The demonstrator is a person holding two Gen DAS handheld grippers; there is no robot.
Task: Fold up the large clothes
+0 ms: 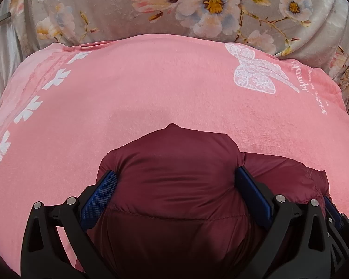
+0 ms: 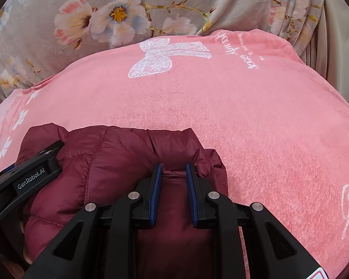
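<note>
A maroon puffer jacket (image 1: pixel 179 174) lies bunched at the near edge of a pink blanket (image 1: pixel 151 88). My left gripper (image 1: pixel 175 175) has its jaws wide apart around a thick puffed bundle of the jacket, blue pads pressing both sides. My right gripper (image 2: pixel 174 168) is closed to a narrow gap on a fold of the jacket (image 2: pixel 109 162). The left gripper's black body (image 2: pixel 28 181) shows at the left of the right wrist view, resting on the jacket. The right gripper's edge (image 1: pixel 337 216) shows at the right of the left wrist view.
The pink blanket (image 2: pixel 244 116) with a white lace bow print (image 2: pixel 160 58) and white lettering covers the surface. Behind it lies a grey floral bedcover (image 1: pixel 197 7). Grey fabric folds hang at the far right (image 2: pixel 314 23).
</note>
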